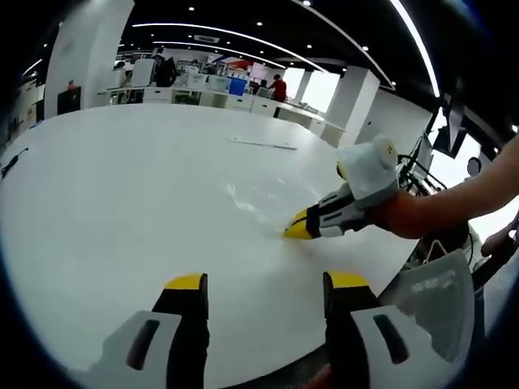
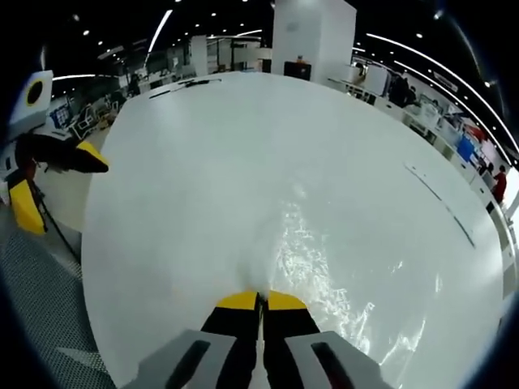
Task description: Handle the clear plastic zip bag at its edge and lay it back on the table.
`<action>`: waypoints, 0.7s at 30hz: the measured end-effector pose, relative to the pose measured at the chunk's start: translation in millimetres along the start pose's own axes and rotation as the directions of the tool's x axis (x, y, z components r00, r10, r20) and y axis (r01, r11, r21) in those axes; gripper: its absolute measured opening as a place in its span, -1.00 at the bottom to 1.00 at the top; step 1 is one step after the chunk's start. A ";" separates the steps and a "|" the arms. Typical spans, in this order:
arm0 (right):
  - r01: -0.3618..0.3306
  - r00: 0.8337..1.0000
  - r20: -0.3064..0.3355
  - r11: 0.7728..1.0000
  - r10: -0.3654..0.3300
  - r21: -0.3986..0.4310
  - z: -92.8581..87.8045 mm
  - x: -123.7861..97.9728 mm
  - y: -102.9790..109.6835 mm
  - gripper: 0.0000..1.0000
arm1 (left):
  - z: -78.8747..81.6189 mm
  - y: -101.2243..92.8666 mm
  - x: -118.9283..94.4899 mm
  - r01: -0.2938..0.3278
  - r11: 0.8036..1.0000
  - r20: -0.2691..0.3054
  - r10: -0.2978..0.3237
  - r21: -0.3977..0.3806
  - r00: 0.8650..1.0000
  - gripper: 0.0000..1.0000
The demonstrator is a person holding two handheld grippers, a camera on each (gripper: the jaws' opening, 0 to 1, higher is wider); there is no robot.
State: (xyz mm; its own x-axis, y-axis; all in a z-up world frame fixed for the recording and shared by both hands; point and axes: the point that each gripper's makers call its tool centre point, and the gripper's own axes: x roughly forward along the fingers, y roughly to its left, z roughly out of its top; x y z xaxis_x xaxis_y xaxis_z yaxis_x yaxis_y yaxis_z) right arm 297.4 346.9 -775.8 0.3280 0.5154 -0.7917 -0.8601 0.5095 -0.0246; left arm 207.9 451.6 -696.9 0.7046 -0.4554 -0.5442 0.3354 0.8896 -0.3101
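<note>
A clear plastic zip bag lies crinkled and glossy on the round white table. In the left gripper view my right gripper comes in from the right, held by a hand, its yellow tips pressed together at the bag's near edge. In the right gripper view its jaws are shut on that edge, and the bag spreads ahead and to the right over the table. My left gripper hovers open over the table's near rim with nothing between its jaws. It also appears at the far left as the left gripper.
A thin pale strip lies on the far side of the table, also seen as the strip. A grey mesh chair stands off the table's edge at lower right. Office desks and a person are far behind.
</note>
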 end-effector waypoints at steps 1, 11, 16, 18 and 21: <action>-0.002 1.000 0.000 1.000 0.002 -0.005 0.5 -0.8 0.8 -1.00 | -0.1 0.4 0.2 -0.002 1.000 0.001 0.002 0.005 1.000 0.16; -0.003 0.998 0.061 0.998 0.007 -0.067 19.3 -11.3 0.2 -1.00 | -0.6 -2.2 0.4 -0.001 1.000 -0.005 0.001 0.025 1.000 0.16; 0.005 0.996 0.088 0.994 0.004 -0.107 32.3 -26.9 6.3 -1.00 | -0.8 -2.6 0.8 0.000 0.999 -0.005 0.001 0.033 1.000 0.16; 0.001 0.996 0.094 0.993 0.010 -0.116 35.6 -30.5 9.0 -1.00 | -0.4 -1.9 0.7 -0.001 0.999 -0.003 0.001 0.034 1.000 0.16; -0.001 0.995 0.099 0.991 0.015 -0.131 38.9 -35.0 13.1 -1.00 | 0.2 -3.1 0.4 0.000 0.999 -0.003 0.000 0.038 1.000 0.16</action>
State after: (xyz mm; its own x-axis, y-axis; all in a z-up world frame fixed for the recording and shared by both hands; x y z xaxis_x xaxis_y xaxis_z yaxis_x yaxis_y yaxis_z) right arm 289.9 362.3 -724.7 0.3525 0.5887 -0.7274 -0.9044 0.4141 -0.1031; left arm 207.3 448.7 -696.0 0.7032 -0.4550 -0.5463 0.3585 0.8905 -0.2803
